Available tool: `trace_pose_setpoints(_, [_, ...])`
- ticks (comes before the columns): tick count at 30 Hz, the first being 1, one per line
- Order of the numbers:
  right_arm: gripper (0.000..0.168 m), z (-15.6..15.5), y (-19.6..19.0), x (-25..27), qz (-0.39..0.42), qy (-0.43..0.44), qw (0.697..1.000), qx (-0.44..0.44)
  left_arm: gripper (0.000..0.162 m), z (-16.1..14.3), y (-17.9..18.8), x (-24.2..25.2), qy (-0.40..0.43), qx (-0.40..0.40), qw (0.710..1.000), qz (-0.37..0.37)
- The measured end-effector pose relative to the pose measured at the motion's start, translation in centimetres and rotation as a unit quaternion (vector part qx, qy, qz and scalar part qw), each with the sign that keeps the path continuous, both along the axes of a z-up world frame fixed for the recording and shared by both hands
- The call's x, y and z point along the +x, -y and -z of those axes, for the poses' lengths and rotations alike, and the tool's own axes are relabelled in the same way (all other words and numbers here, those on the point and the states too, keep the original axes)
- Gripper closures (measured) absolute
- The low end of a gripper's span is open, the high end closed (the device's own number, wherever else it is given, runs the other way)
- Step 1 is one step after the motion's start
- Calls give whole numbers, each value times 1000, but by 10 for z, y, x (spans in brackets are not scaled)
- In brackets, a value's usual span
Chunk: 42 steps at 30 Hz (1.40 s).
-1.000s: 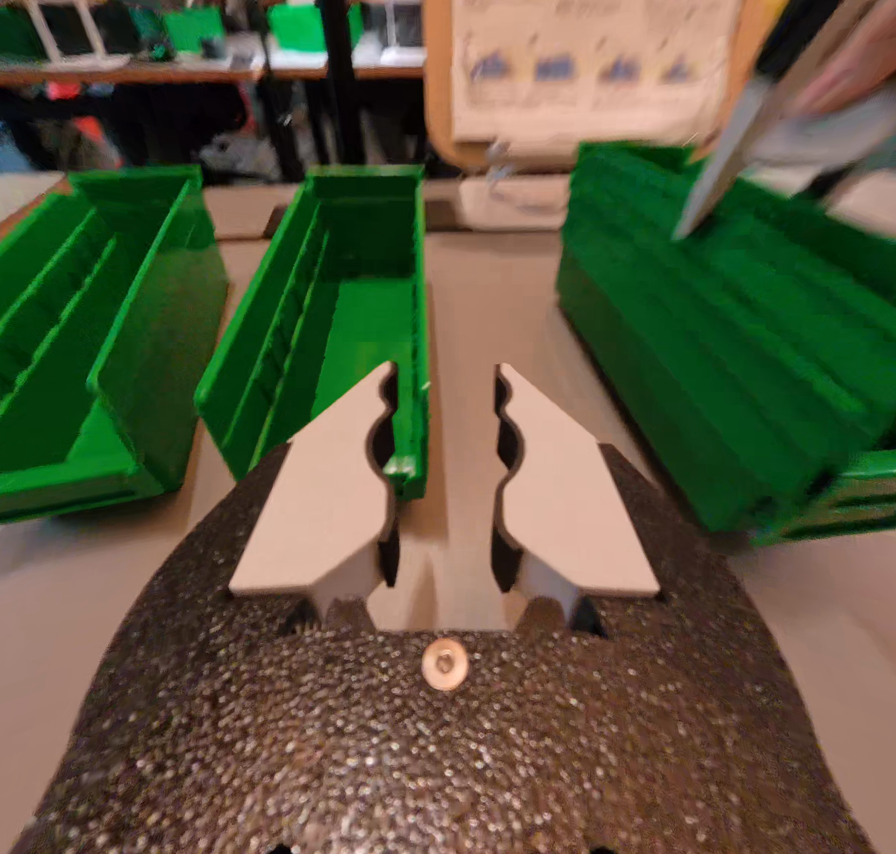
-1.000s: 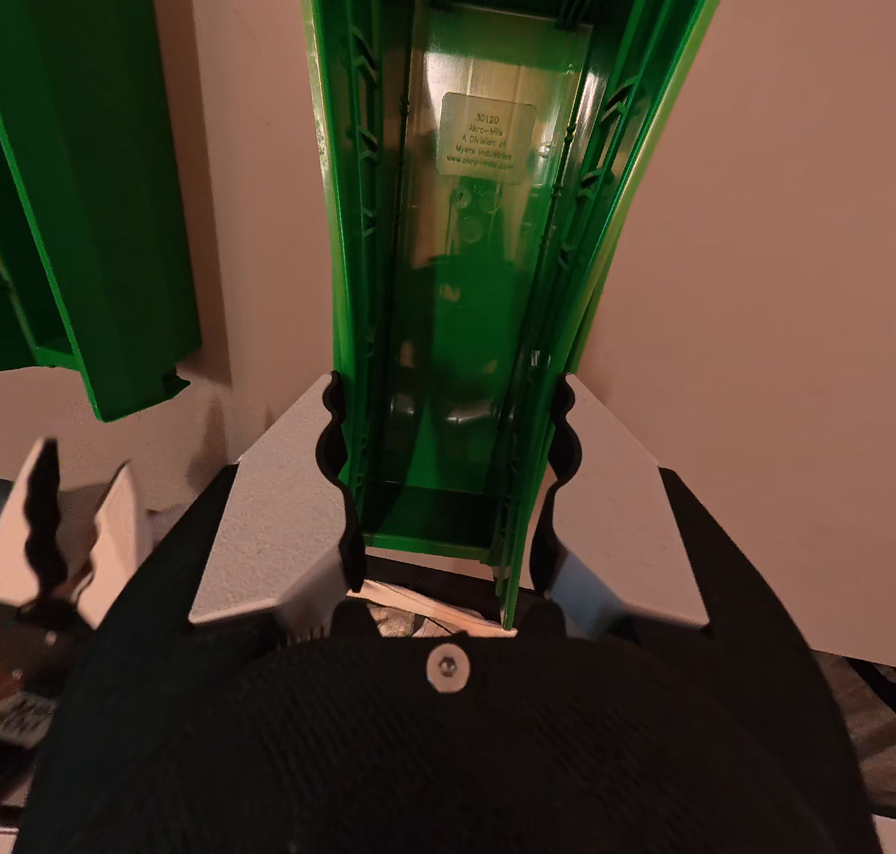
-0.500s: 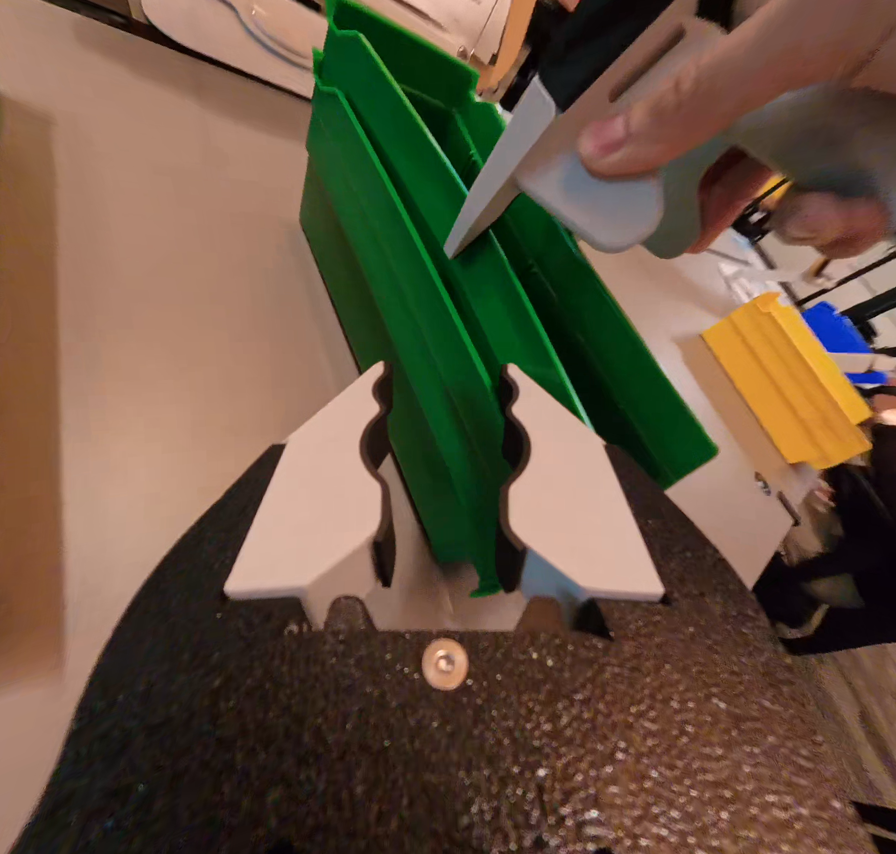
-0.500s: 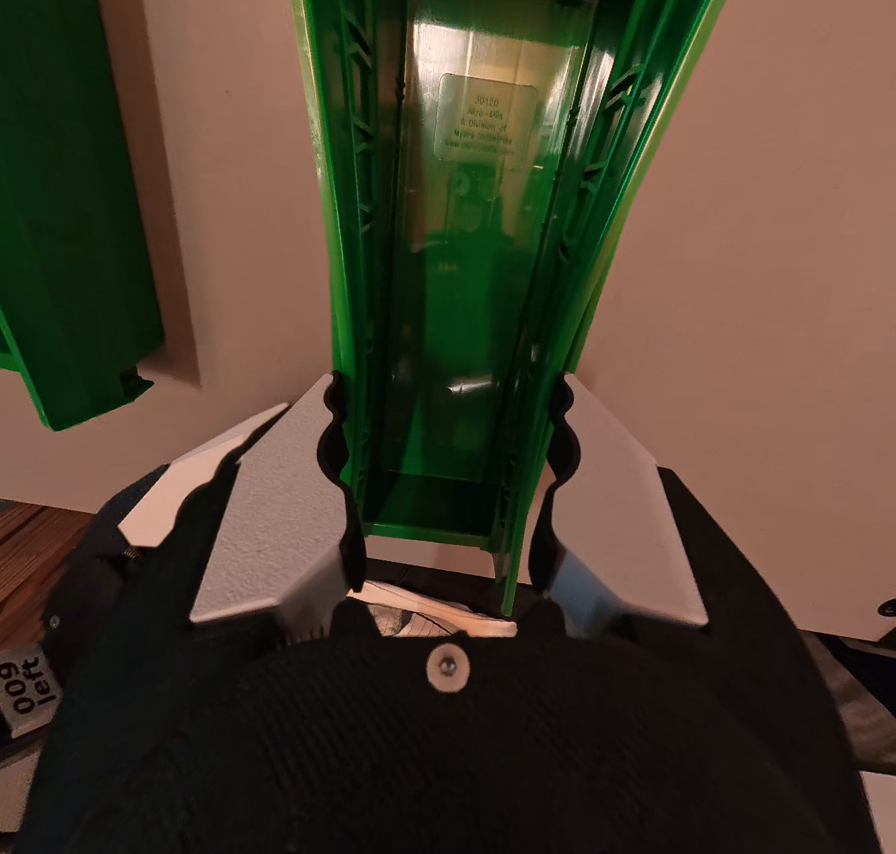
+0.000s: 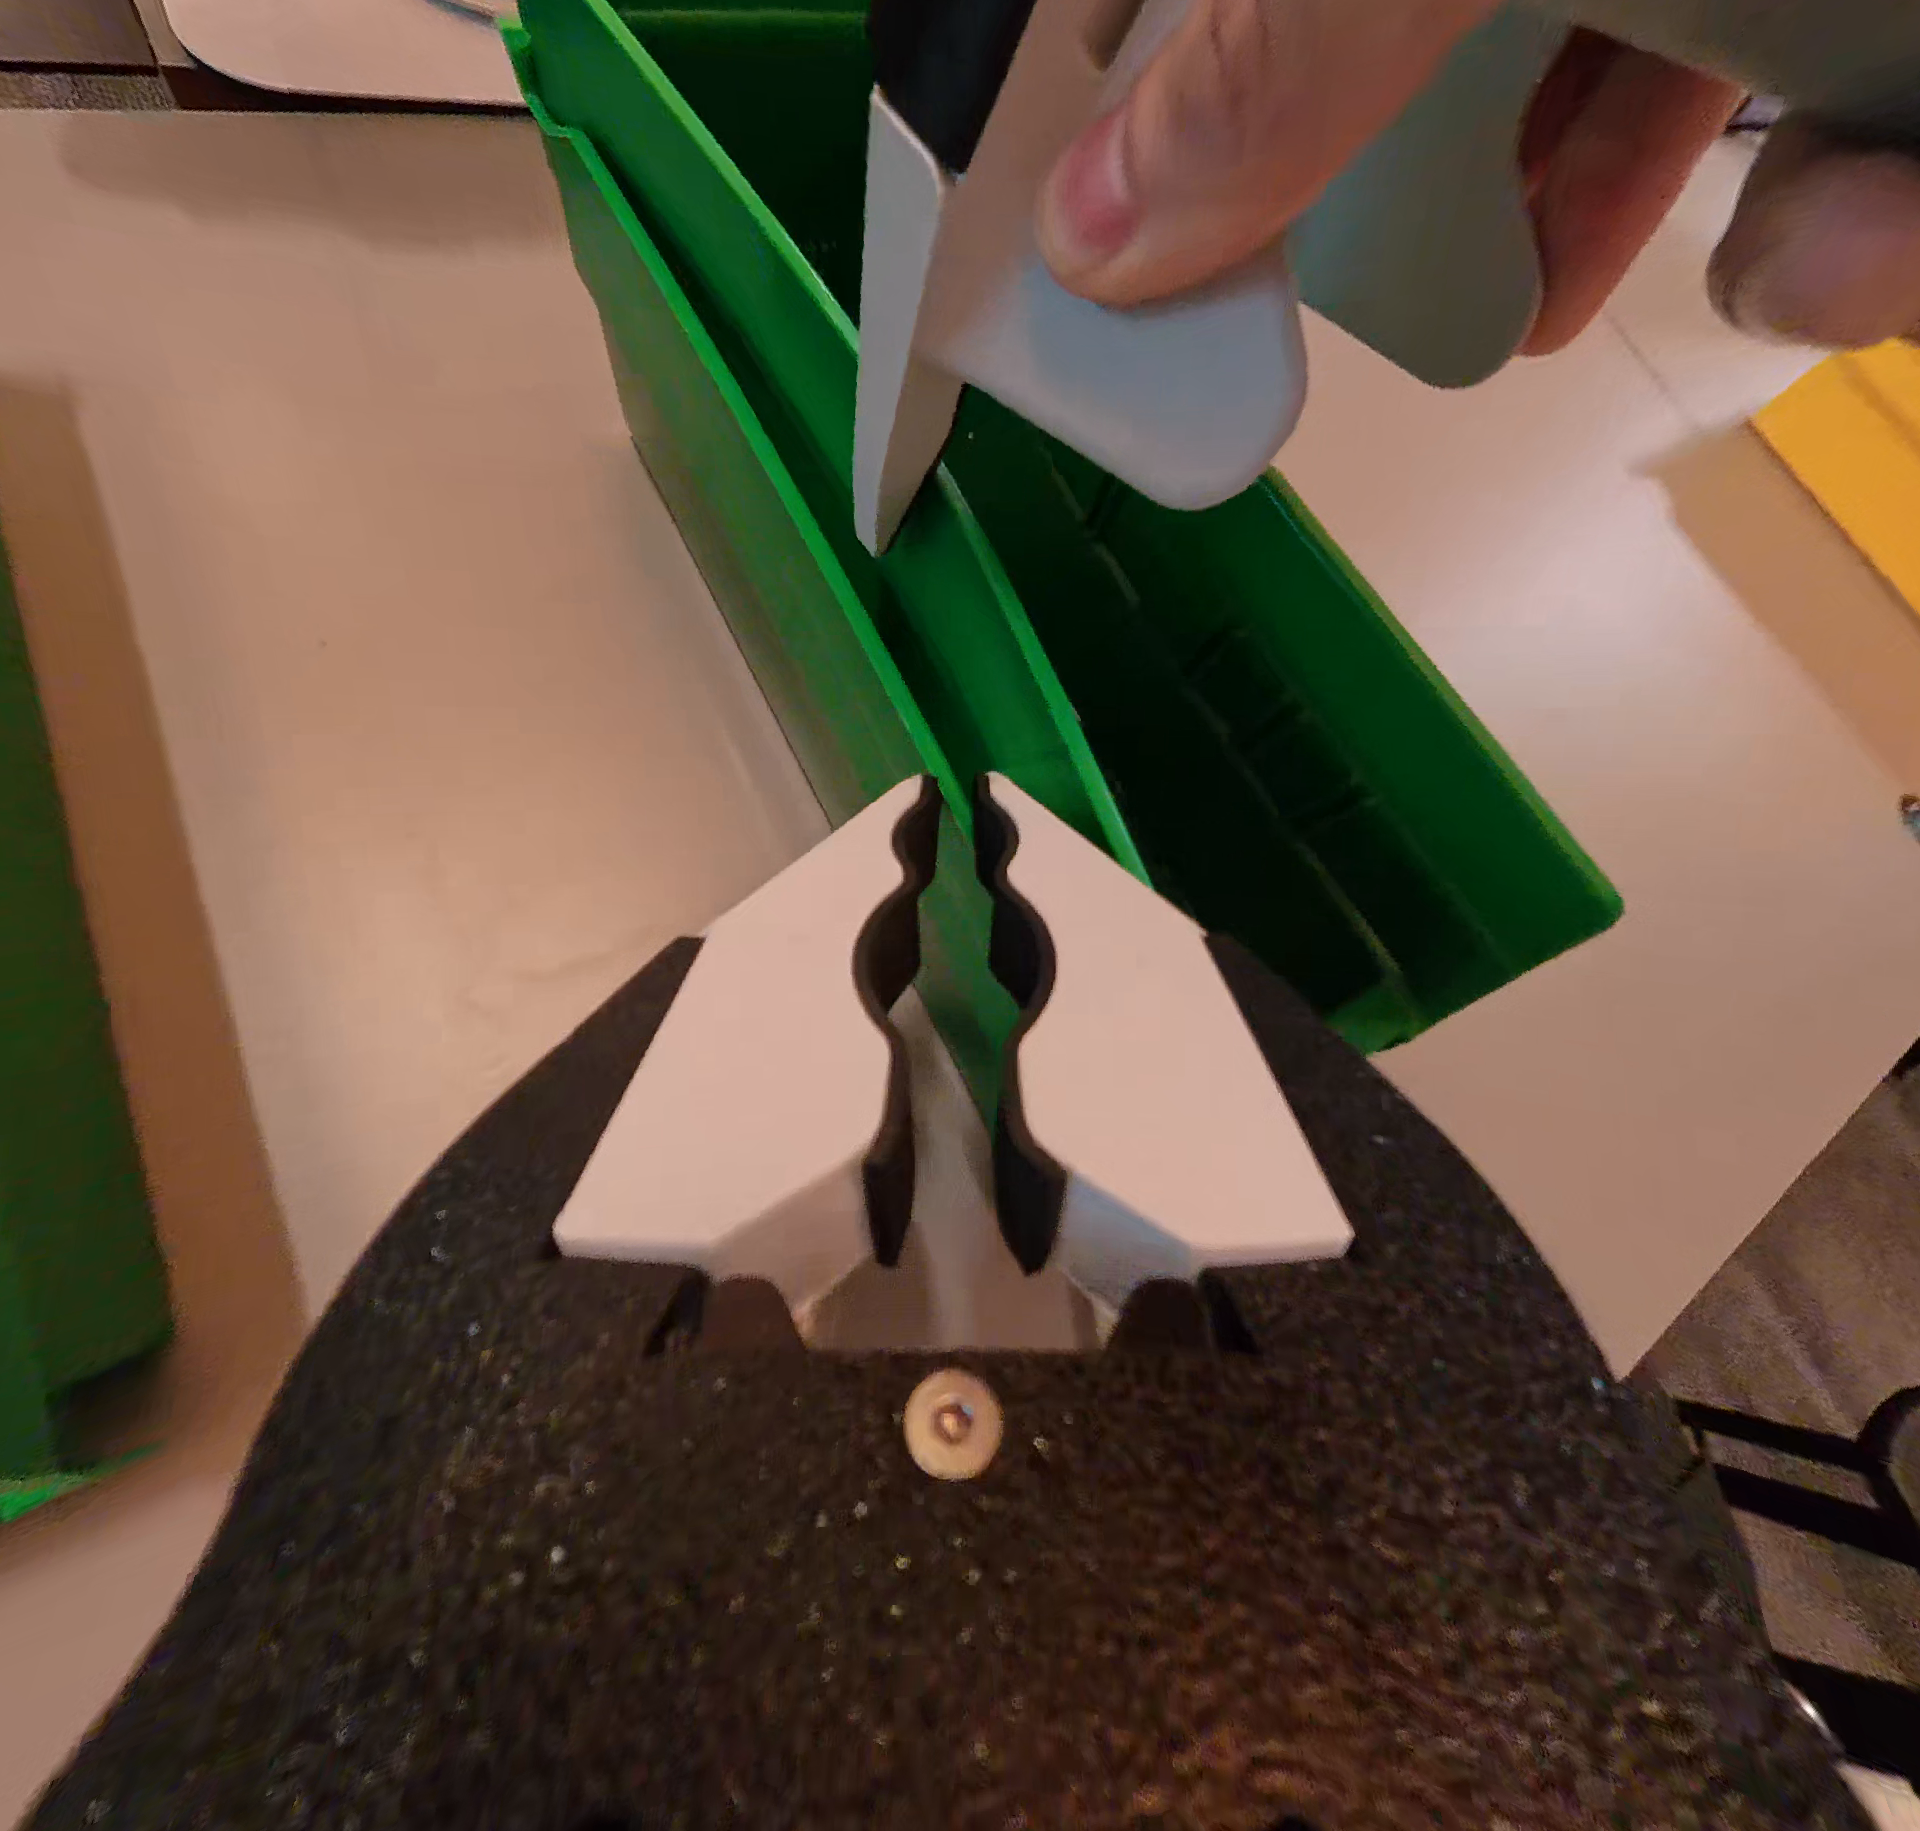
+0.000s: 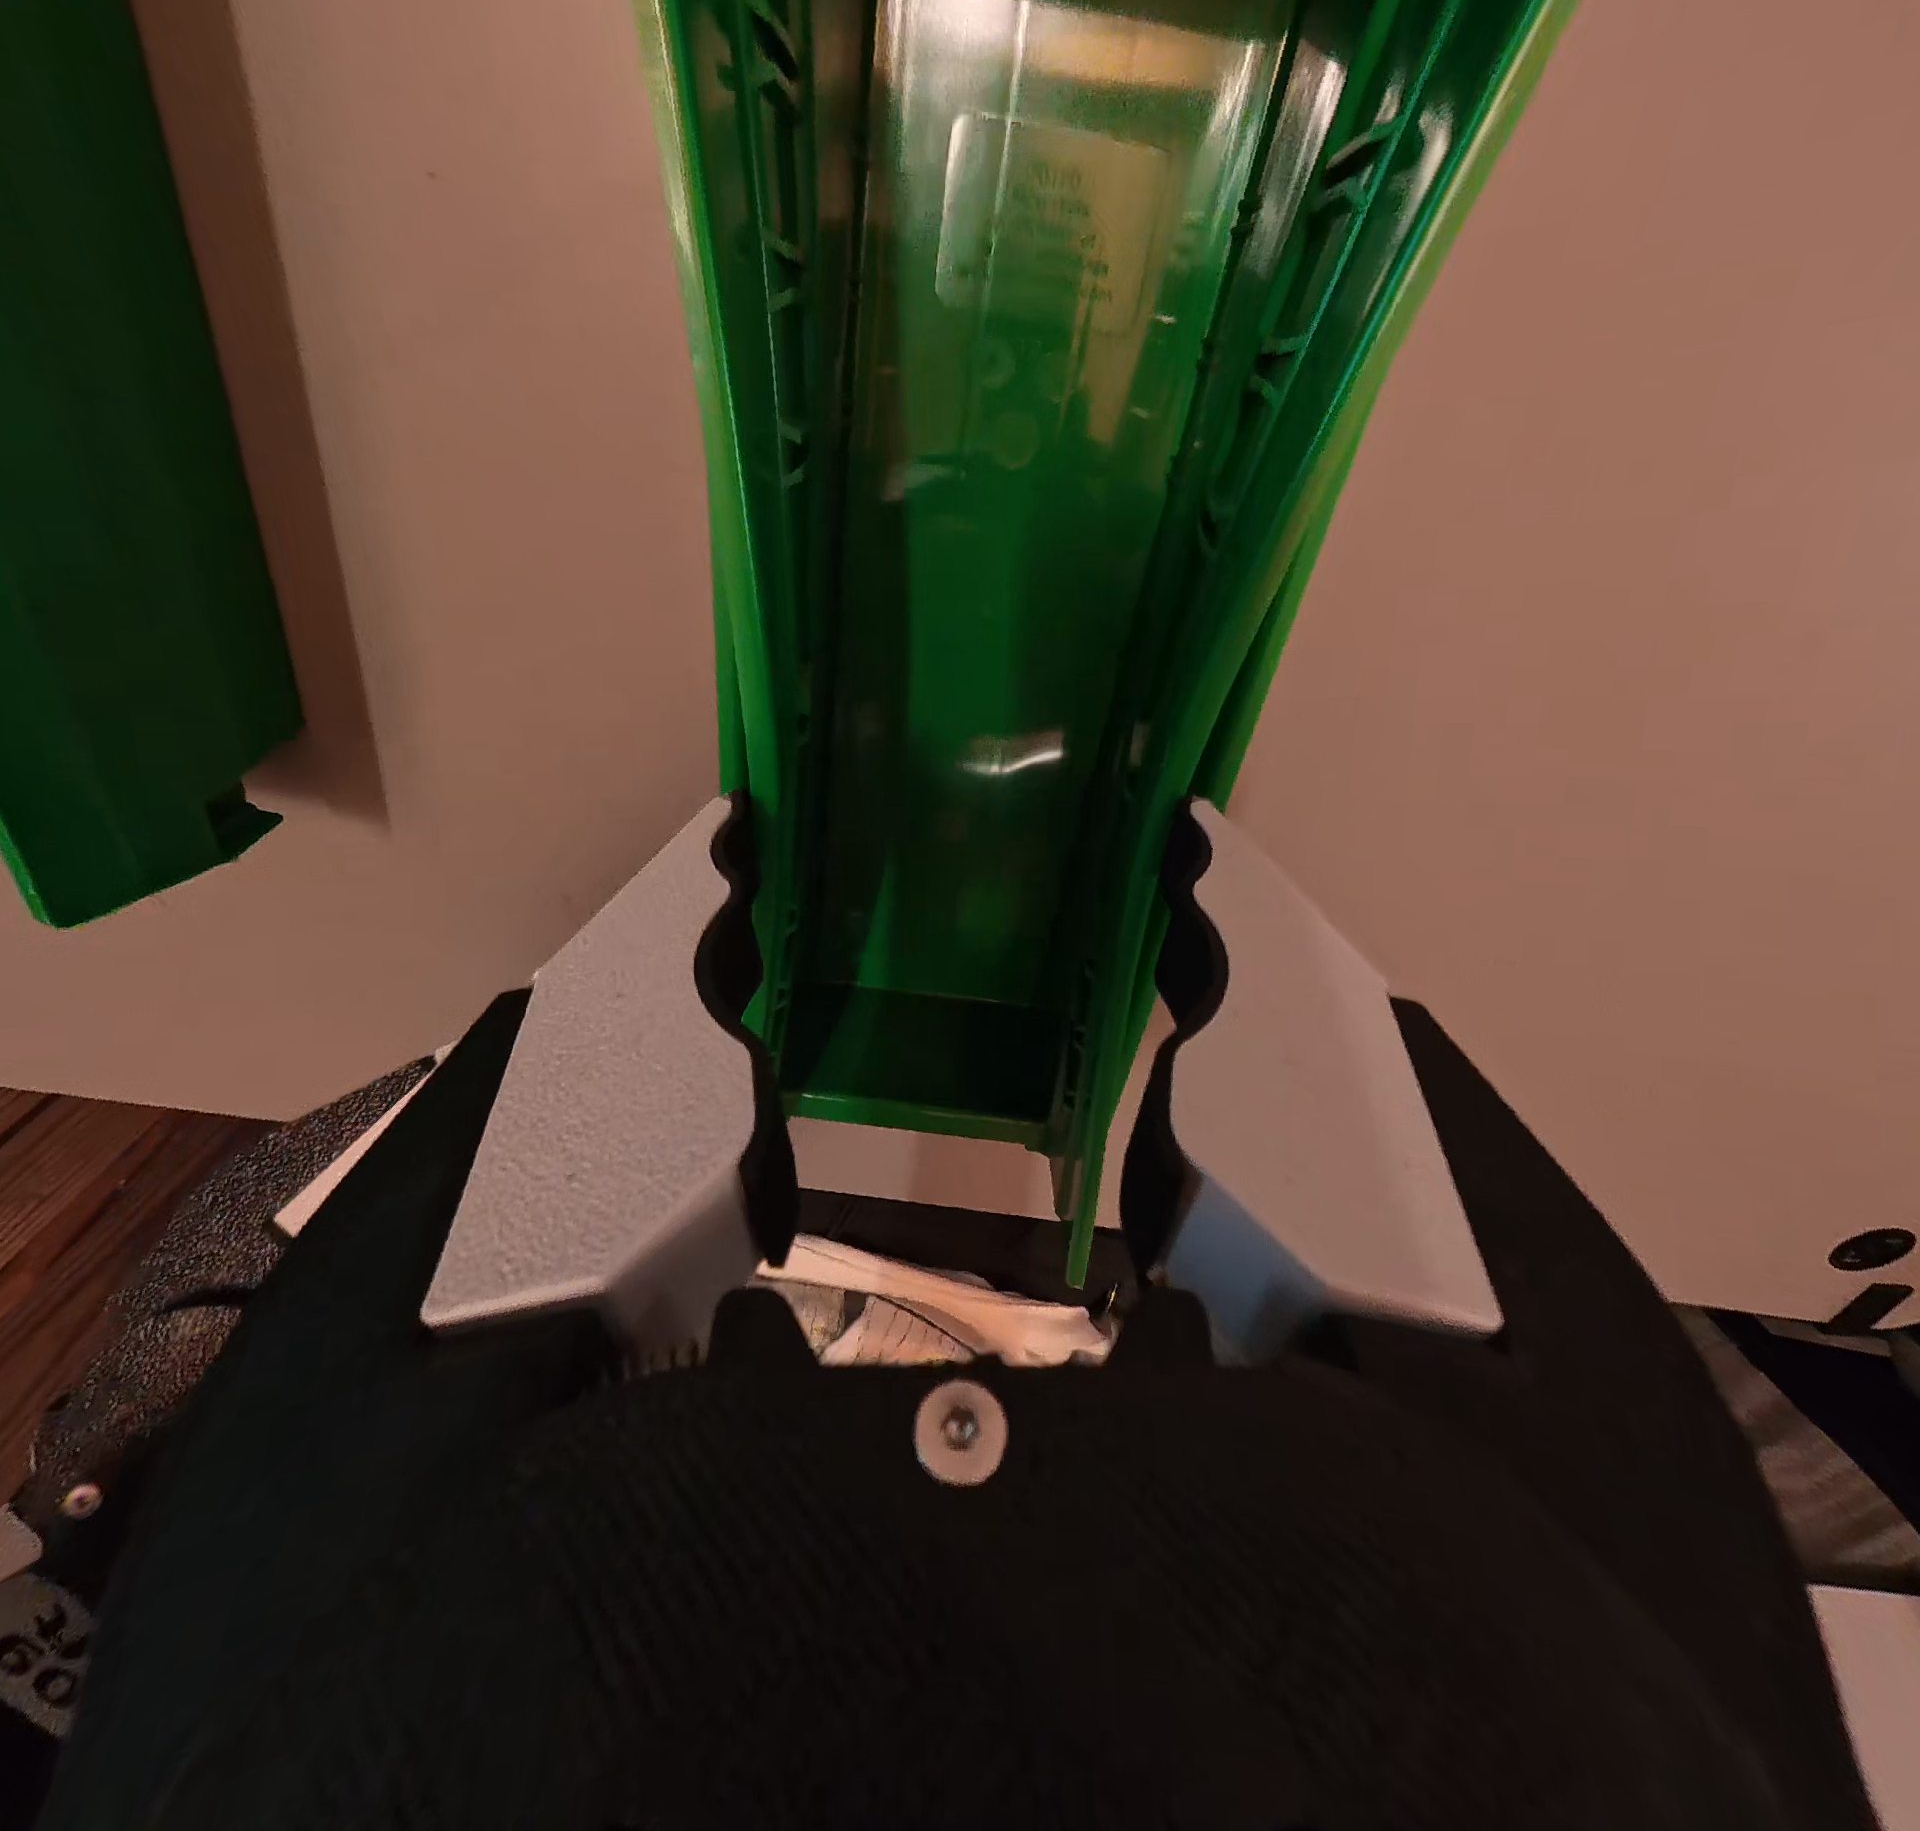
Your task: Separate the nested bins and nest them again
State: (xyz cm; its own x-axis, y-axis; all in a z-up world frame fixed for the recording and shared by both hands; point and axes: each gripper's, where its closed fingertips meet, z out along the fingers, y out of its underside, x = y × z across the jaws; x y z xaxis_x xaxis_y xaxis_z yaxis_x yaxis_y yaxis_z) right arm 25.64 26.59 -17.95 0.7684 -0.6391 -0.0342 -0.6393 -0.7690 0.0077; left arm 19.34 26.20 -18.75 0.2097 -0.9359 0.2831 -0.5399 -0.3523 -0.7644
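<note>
Your left tongs point(image 5: 956, 960) just went from spread to pinching the nested bins' point(image 5: 1039, 638) outer wall, right tongs point(image 6: 961, 1012) straddling the inner bin point(image 6: 997, 534) on the surface point(image 5: 364, 534), so looks ready to pull apart

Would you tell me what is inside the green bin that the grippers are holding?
Another green bin sits nested in the outer bin. The inner one looks empty, with a pale label on its floor. The outer bin's floor is covered.

Glossy green plastic on the nested bins point(image 6: 997, 534); matt smooth beige table point(image 5: 364, 586); rough speckled black shell behind the left gripper point(image 5: 951, 950); wavy black rubber-like pads point(image 6: 727, 940).
</note>
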Motion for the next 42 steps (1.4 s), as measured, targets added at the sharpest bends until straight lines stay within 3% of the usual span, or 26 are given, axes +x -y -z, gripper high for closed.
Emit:
trace_pose_setpoints(14, [94, -19, 0, 0, -8, 5, 1000, -10, 157, 2, -5, 6, -39, 17, 999, -2])
trace_pose_setpoints(21, [87, -52, 2, 4, -1, 3, 1000, -4, 156, -3, -7, 10, 45, 3, 999, -26])
trace_pose_setpoints(25, [85, -74, 0, 9, -8, 13, 1000, -5, 123, -20, -11, -2, 121, 33, 991, -52])
trace_pose_setpoints(32, [83, -126, -3, 28, -7, 27, 999, 26, 113, -22, -28, -49, 192, 130, 968, -95])
trace_pose_setpoints(36, [82, -151, 15, 58, 15, 45, 998, 33, 111, -19, -29, -69, 222, 142, 960, -95])
trace_pose_setpoints(42, [81, -162, 68, 111, 67, 53, 996, 25, 110, -21, -38, -80, 219, 201, 951, -86])
